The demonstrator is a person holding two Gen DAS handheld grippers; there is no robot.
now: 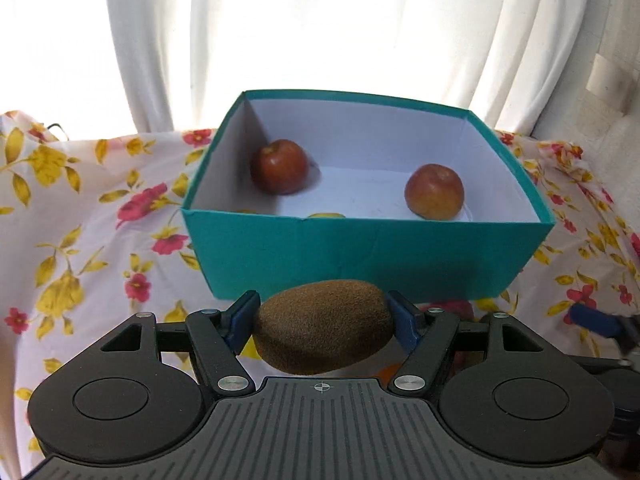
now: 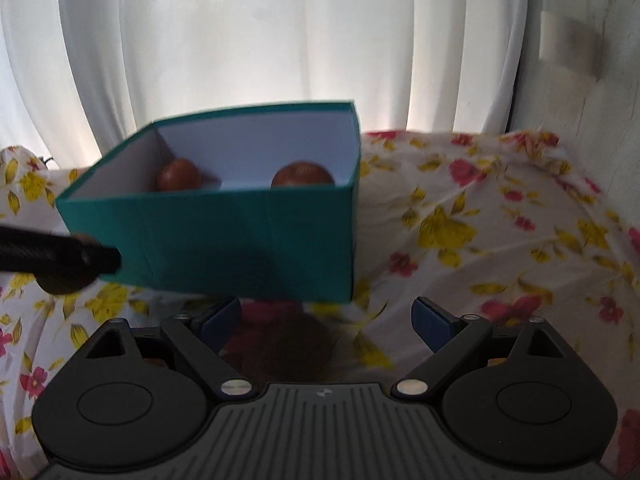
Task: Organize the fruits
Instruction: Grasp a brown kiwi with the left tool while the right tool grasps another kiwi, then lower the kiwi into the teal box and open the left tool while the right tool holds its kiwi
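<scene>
My left gripper (image 1: 323, 314) is shut on a brown fuzzy kiwi (image 1: 324, 326), its blue pads pressing both ends, just in front of the teal box (image 1: 360, 252). Inside the box lie two red apples, one at the back left (image 1: 279, 166) and one at the right (image 1: 434, 192); a yellow sliver (image 1: 328, 215) peeks over the near wall. My right gripper (image 2: 328, 316) stands open low over the cloth by the box's near right corner (image 2: 240, 240). A dark reddish round shape (image 2: 280, 344) lies in shadow between its fingers, too blurred to name.
A floral cloth (image 1: 80, 240) covers the surface, with white curtains (image 1: 320, 20) behind it. A pale wall (image 2: 580, 80) stands on the right. The left gripper's body (image 2: 60, 256) shows at the left edge of the right wrist view.
</scene>
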